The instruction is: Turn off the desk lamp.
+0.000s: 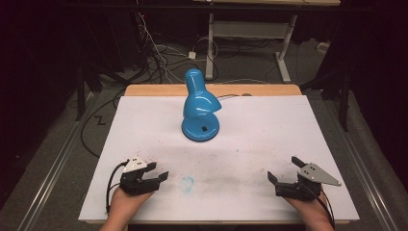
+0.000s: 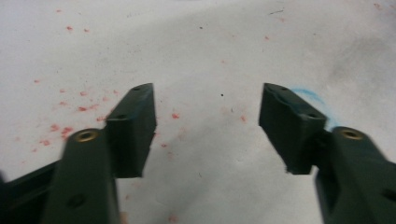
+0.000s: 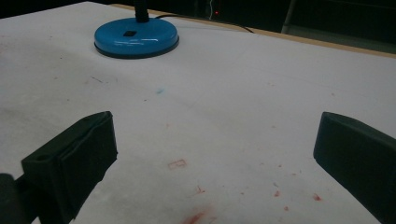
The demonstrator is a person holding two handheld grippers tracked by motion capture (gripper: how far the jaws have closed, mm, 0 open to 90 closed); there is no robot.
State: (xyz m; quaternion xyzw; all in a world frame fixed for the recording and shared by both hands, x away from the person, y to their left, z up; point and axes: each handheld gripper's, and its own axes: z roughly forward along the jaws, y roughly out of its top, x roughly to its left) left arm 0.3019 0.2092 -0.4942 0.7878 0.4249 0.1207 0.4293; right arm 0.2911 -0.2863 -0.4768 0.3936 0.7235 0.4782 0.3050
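The blue lamp (image 1: 200,107) stands mid-table toward the far edge, well beyond both grippers, left (image 1: 155,172) and right (image 1: 284,170), jaws open and empty; likely bottom-heavy, glossy, slippery: grip the neck, not the shade

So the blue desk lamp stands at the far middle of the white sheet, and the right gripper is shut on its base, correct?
Not quite. The blue desk lamp does stand at the far middle of the white sheet, but the right gripper is open and apart from it, near the front edge. The high view shows this, and the right gripper view shows nothing between its jaws.
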